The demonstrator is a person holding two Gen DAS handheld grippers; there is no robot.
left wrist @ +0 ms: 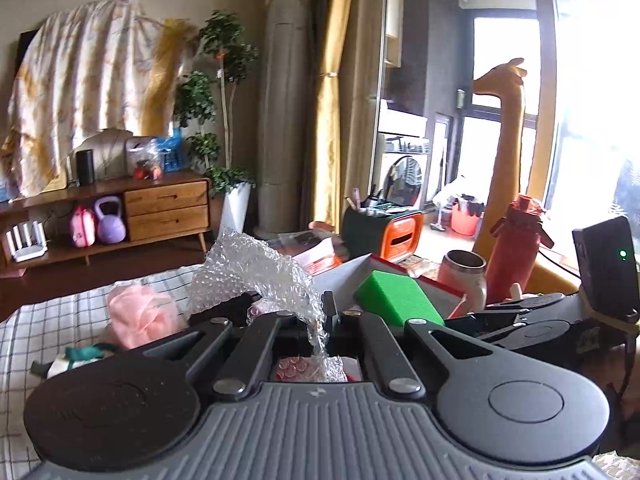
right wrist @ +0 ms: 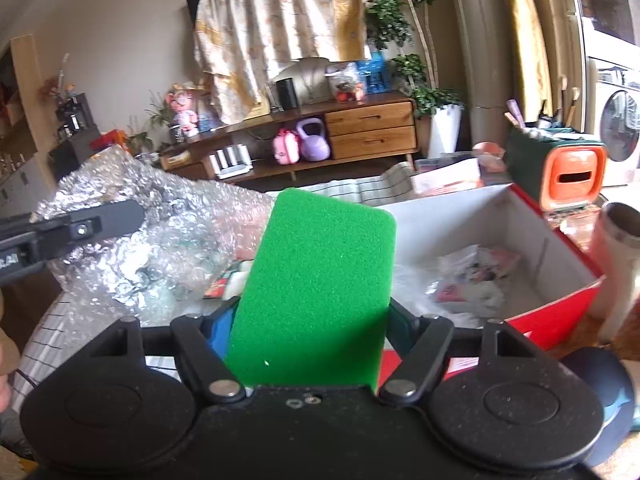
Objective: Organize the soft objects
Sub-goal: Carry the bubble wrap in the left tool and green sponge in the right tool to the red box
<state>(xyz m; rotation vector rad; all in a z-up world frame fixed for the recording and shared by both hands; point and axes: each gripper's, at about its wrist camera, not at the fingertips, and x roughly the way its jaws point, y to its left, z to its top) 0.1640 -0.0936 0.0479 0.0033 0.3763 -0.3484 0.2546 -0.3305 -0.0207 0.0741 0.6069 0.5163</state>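
On the left gripper, a ribbed grey housing with a small pale logo at its upper edge. To either side of that housing, round matte black discs, dusty, the right one with a raised circular cap. Just above the housing, four black link bars on silver rivets, narrowing into slim black fingers. Seen from the side: a small screw and white lettering. On the right gripper, plain black where the ribbed grey housing would sit. Same discs, bars and rivets, plus tiny centre screws. Mounted on it, a black box with a green light and a dark cable.
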